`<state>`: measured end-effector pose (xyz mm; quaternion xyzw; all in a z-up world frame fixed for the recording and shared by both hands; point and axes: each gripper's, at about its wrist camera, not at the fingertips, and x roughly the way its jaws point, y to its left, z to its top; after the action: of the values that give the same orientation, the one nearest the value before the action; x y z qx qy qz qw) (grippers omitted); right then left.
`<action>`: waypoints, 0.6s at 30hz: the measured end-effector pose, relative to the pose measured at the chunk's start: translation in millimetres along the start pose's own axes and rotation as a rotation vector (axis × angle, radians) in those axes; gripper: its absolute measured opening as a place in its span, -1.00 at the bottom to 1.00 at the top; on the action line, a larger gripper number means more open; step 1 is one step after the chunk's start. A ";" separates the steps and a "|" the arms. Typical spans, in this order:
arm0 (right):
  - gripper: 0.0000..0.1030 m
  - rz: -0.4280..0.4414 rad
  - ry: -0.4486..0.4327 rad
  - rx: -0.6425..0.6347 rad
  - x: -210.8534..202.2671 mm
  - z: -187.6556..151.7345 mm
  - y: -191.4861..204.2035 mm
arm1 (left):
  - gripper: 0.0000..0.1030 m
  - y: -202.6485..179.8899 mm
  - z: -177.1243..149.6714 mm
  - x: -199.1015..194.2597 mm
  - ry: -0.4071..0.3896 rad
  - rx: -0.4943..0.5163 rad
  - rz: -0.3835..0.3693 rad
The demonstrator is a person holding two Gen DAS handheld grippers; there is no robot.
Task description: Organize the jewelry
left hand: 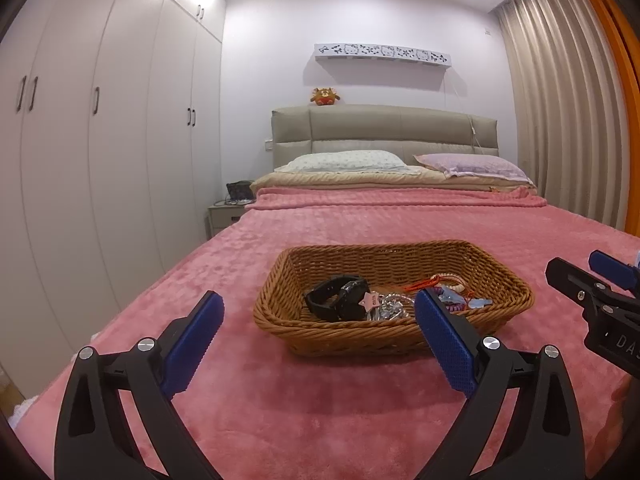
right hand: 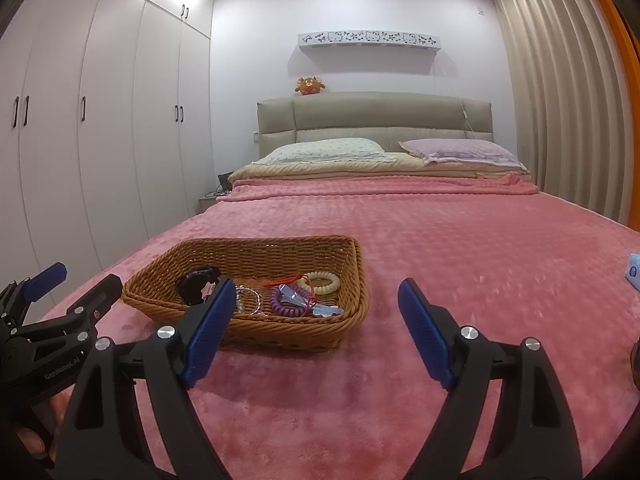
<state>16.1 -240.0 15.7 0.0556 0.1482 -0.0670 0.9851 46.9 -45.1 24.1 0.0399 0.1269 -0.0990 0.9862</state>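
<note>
Now I am holding my left tongs (left hand: 318, 334) and right tongs (right hand: 316, 330) wide apart near the basket (left hand: 400, 258) of jewelry (left hand: 384, 304).

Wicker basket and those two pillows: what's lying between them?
Only pink blanket between the wicker basket and the pillows, then a folded beige cover; both views show it.

Pink blanket (left hand: 360, 400) spreads across the bed.
Two pillows (left hand: 344, 160) lie below the headboard (left hand: 384, 126); a plush toy (left hand: 325, 96) sits on top, wardrobes (left hand: 100, 140) left.
</note>
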 end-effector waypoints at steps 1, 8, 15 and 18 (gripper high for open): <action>0.53 0.001 0.000 0.000 0.1 -0.1 -0.1 | 0.82 -1.0 0.0 -0.3 -0.001 0.006 0.002; 0.54 0.001 0.003 -0.001 0.6 -0.2 -0.2 | 0.83 -4.9 -0.1 -3.2 -0.009 0.022 0.006; 0.55 0.002 0.011 0.000 2.0 -0.8 0.0 | 0.83 -6.6 -0.7 -3.8 -0.005 0.016 0.012; 0.58 0.002 0.012 -0.003 2.4 -1.3 0.5 | 0.83 -5.9 -0.2 -3.1 -0.001 0.012 0.011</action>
<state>18.1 -239.6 13.9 0.0546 0.1541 -0.0657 0.9844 42.7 -50.3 24.3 0.0464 0.1256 -0.0941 0.9865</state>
